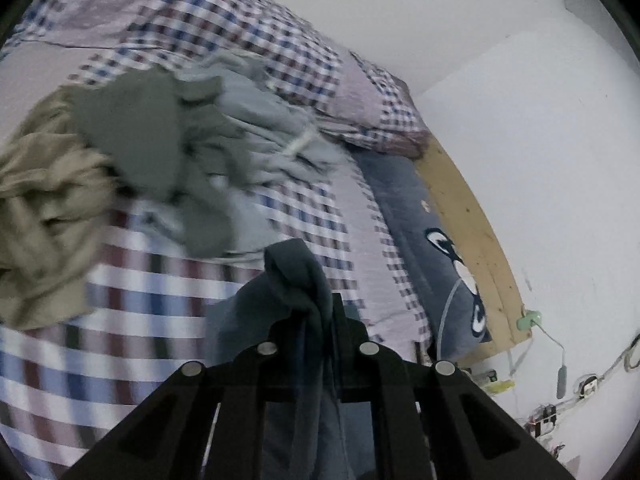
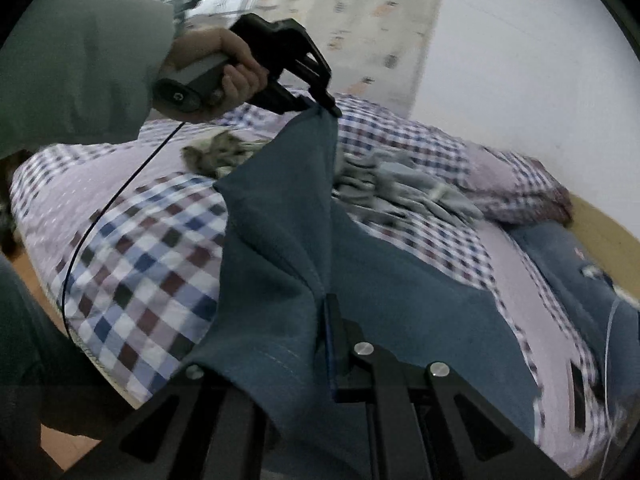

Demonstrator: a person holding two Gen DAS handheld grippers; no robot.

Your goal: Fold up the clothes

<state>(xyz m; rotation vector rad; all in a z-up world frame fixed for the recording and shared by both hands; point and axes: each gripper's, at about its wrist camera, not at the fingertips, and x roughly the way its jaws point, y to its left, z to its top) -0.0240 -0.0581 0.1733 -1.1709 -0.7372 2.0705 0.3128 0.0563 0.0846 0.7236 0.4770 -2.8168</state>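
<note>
A: Left tool (image 2: 326, 110) status?
B: Jaws pressed together, pinching a corner of the teal garment (image 2: 280, 240). Person's hand (image 2: 224, 76) wraps the grip, sleeve (image 2: 80, 60) behind it, tool nose angled down. A black cable (image 2: 120, 196) hangs from the handle.
A: Right tool (image 2: 326, 320)?
B: Also clamped on the same garment, on an edge lower down. Fabric stretches taut from its tip up to the left tool, the rest draping over its left finger and below.
A: Left wrist view?
B: Left tool (image 1: 320, 312) nipped on a bunched fold of the teal garment (image 1: 296, 276), cloth hanging down between the fingers.
A: Ahead of the tools?
B: Checked bed (image 1: 160, 320). Beyond the left tool: a crumpled pile, namely a tan garment (image 1: 44, 208), an olive-grey garment (image 1: 160, 140) and a light grey garment (image 1: 264, 120). Checked pillow (image 1: 384, 120) further right, blue blanket (image 1: 432, 248) along the wall side. Image is motion-blurred.
</note>
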